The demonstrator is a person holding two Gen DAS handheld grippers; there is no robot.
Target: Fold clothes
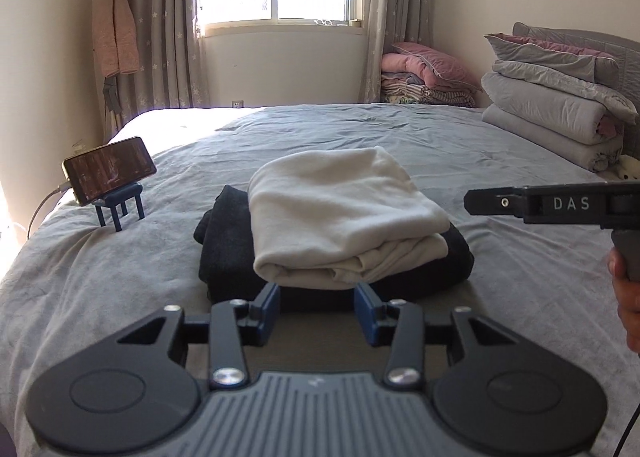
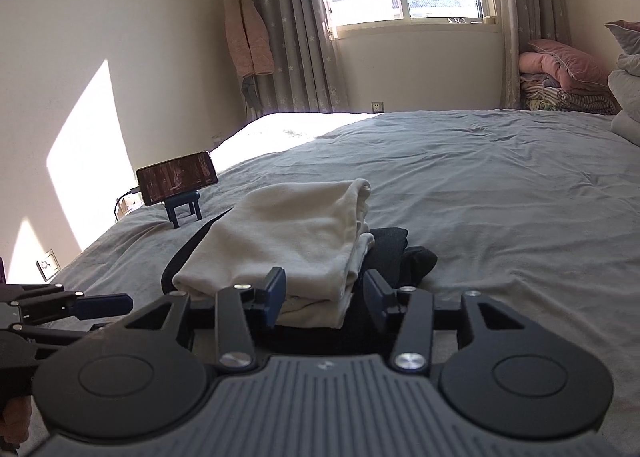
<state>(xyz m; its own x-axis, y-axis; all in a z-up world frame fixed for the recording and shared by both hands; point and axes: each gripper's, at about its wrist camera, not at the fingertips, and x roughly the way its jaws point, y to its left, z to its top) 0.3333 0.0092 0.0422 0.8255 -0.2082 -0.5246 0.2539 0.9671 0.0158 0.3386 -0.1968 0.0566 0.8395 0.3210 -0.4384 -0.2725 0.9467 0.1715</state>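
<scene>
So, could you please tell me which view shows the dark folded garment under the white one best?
The left wrist view: the dark garment shows on both sides of the white garment. In the right wrist view only a strip and an end show.

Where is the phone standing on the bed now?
In both wrist views the phone stands on a small blue stand on the bed, left of the folded white garment.
</scene>
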